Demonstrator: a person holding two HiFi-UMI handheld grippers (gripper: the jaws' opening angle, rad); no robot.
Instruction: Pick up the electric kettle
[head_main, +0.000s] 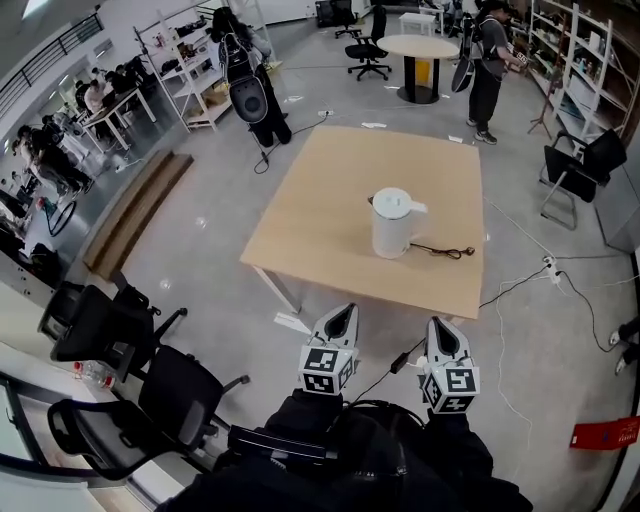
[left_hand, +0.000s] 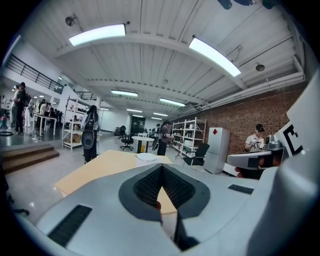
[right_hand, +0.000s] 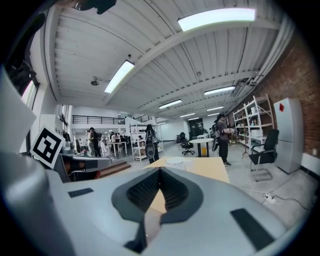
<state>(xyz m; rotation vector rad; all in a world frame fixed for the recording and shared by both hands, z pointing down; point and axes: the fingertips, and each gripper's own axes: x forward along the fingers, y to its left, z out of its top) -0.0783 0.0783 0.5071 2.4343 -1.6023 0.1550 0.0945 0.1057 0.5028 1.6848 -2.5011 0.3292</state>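
Observation:
The white electric kettle (head_main: 392, 222) stands upright on the light wooden table (head_main: 320, 200), toward its near right part, with its black cord (head_main: 445, 250) trailing right. Both grippers hover off the table's near edge, well short of the kettle. My left gripper (head_main: 346, 309) and my right gripper (head_main: 439, 323) point toward the table, jaws together with nothing between them. In the left gripper view the left gripper (left_hand: 161, 168) faces the kettle's lid (left_hand: 146, 157), seen far off. In the right gripper view the right gripper (right_hand: 160, 170) likewise faces the kettle's lid (right_hand: 175, 161).
Black office chairs (head_main: 110, 330) crowd the floor at near left. A power strip (head_main: 548, 268) and cables lie on the floor to the right, beside a black chair (head_main: 580, 165). A person (head_main: 490, 60) stands near a round table (head_main: 418, 47) at the back.

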